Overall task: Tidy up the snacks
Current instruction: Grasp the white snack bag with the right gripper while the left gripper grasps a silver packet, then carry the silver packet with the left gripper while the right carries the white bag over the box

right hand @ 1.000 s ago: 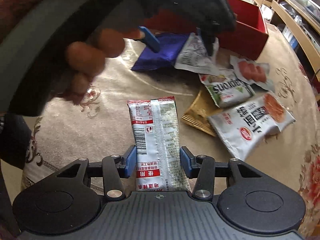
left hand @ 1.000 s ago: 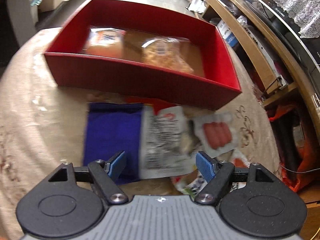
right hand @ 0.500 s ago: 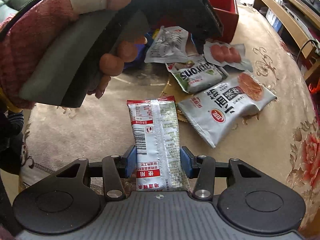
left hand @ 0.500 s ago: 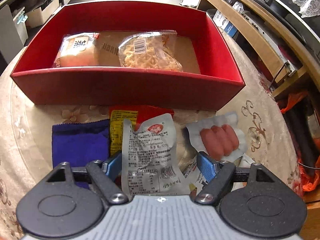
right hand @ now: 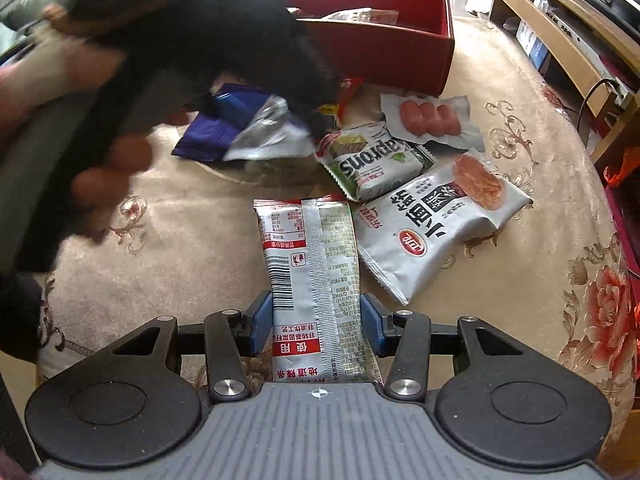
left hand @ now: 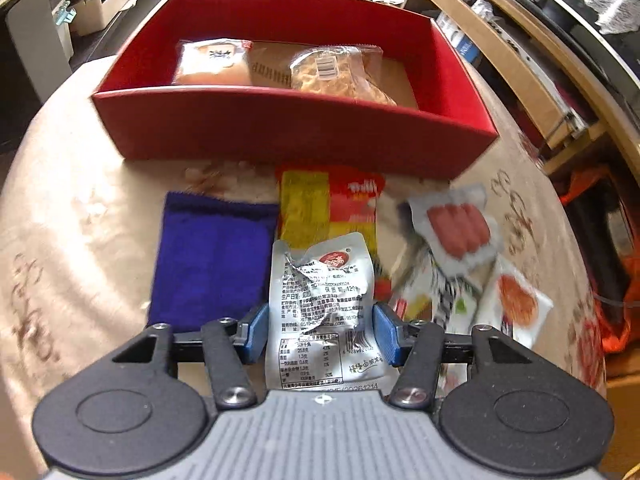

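A red box [left hand: 280,128] stands at the far side of the round table and holds two bread packets [left hand: 336,72]. My left gripper [left hand: 322,334] is shut on a crinkled silver snack pouch [left hand: 320,300], lifted a little above a blue packet [left hand: 212,260] and a yellow-red packet [left hand: 320,204]. My right gripper [right hand: 316,328] is shut on a long silver packet with a red label [right hand: 312,276], held over the table. The left gripper and the hand holding it [right hand: 120,120] fill the upper left of the right wrist view.
Loose on the table lie a sausage pack [right hand: 430,120], a green-and-white packet [right hand: 372,160] and a large white packet [right hand: 436,224]. The box [right hand: 384,52] is behind them. Wooden shelving [left hand: 520,52] stands to the right beyond the table's edge.
My left gripper has closed on the silver pouch and drawn it back and up from the pile, uncovering the yellow-red packet. My right gripper keeps its packet and has shifted slightly.
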### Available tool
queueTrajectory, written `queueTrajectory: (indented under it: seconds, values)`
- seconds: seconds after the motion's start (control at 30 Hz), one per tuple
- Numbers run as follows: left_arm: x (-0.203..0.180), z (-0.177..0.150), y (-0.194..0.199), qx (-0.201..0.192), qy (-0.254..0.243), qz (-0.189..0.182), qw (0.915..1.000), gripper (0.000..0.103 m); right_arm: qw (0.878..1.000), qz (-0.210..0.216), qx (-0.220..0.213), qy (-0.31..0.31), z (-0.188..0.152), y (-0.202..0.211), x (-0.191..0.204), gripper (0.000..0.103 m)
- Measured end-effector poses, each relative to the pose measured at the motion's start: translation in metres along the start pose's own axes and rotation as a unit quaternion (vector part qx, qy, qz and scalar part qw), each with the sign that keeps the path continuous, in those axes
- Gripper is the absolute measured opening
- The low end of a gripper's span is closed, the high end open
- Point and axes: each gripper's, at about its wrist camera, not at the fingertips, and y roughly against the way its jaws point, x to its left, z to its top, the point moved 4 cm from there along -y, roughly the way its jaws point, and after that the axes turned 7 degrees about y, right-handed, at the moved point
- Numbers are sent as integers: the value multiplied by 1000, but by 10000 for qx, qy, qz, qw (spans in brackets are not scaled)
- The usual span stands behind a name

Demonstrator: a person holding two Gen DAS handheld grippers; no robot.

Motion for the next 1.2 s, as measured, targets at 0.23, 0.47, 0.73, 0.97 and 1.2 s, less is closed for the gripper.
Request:
queueTrajectory:
  seconds: [0.23,0.47,0.73,0.97,1.2]
  values:
    - [36,-52,29,271,-295,145,9991,50,9999,-17,108,128,-3,-5,5,55]
    - [60,-90,30,424,-613,424,9963,51,9985,-41,305,448,-7,-19,22,55]
    - [59,-91,31,351,-675,388,9963,68,9979,-136,358,515,-2,-31,26,73]
    - [52,-97,22,227,-1069,746,9912,82,9977,-241,308,545,-2,-31,27,67]
    - [56,-96,29,89,-908,754,9930,50,9973,-361,260,576,-1,-26,31,54]
